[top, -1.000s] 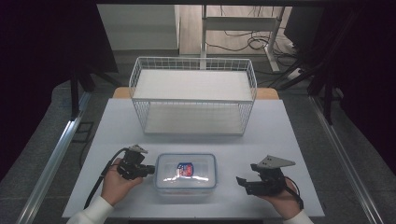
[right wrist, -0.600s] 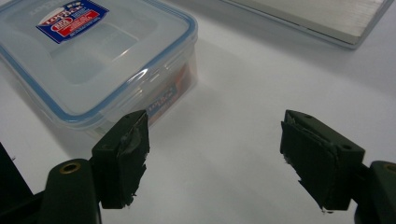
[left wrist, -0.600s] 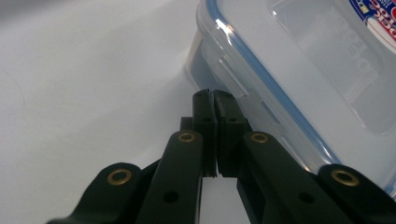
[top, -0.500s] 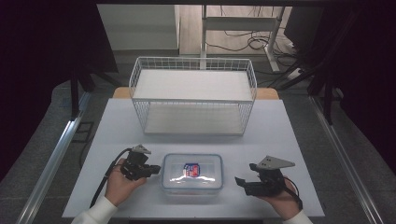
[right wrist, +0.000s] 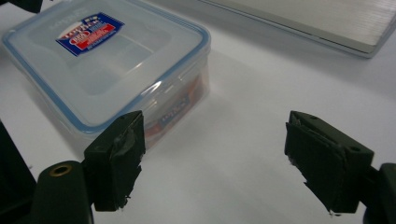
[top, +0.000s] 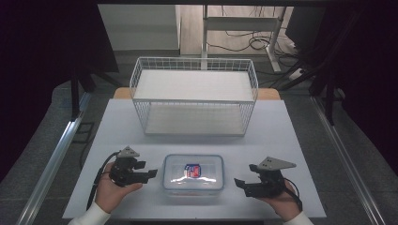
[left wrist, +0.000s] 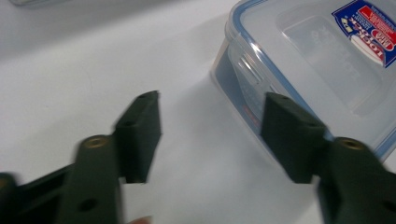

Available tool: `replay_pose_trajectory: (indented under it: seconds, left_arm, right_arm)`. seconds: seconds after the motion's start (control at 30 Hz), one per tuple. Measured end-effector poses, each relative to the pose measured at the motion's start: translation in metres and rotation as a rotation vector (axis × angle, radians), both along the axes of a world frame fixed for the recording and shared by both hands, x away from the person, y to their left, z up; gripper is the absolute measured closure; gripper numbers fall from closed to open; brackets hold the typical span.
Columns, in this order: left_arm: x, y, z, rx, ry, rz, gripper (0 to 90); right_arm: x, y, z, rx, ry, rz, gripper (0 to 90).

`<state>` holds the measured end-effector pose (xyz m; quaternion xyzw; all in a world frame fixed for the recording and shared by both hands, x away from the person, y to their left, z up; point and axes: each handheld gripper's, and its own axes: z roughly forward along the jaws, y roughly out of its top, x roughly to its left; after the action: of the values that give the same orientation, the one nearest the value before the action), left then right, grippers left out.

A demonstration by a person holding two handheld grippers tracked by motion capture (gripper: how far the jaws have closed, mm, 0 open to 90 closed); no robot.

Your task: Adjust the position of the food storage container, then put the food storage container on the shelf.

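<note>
High view: a clear plastic container with a blue-rimmed lid and a red-and-blue label is sitting at the near middle of the white surface, lid on, flat. The left hand-held gripper is lying in the person's left hand just left of the container, tips pointing at its left side with a small gap showing, not gripping it. The right hand-held gripper is resting in the right hand to the right of the container, tips pointing toward it, apart from it. A white wire basket is standing farther back on the surface, well apart from the container. Left gripper view: the left hand-held gripper is showing its jaws standing wide, having just been opening; only bare surface is lying between them, and the right-hand jaw is sitting in front of the container at its side wall; contact there is hard to tell. Right gripper view: the right hand-held gripper is holding its jaws wide apart with nothing but surface between them; the container is lying ahead and to the left, its corner just beyond the left-hand jaw, and the basket's base is crossing the top right.
</note>
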<state>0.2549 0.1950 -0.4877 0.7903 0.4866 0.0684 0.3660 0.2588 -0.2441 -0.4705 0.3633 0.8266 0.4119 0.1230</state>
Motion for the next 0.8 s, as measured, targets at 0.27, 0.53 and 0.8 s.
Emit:
replay_pose_trajectory:
  seconds: [0.27, 0.53, 0.8]
  left_arm:
    - [0.002, 0.004, 0.0, -0.08, 0.028, -0.005, 20.7]
    - [-0.001, 0.009, 0.002, -0.17, 0.037, 0.002, 15.8]
    - [0.003, 0.009, -0.001, -0.244, 0.076, -0.015, 13.5]
  right_arm:
    - [0.001, 0.002, -0.001, 0.063, 0.043, -0.011, 19.4]
    - [0.003, 0.014, -0.005, 0.042, 0.045, 0.031, 19.3]
    - [0.004, 0.023, -0.009, 0.042, 0.063, 0.048, 19.1]
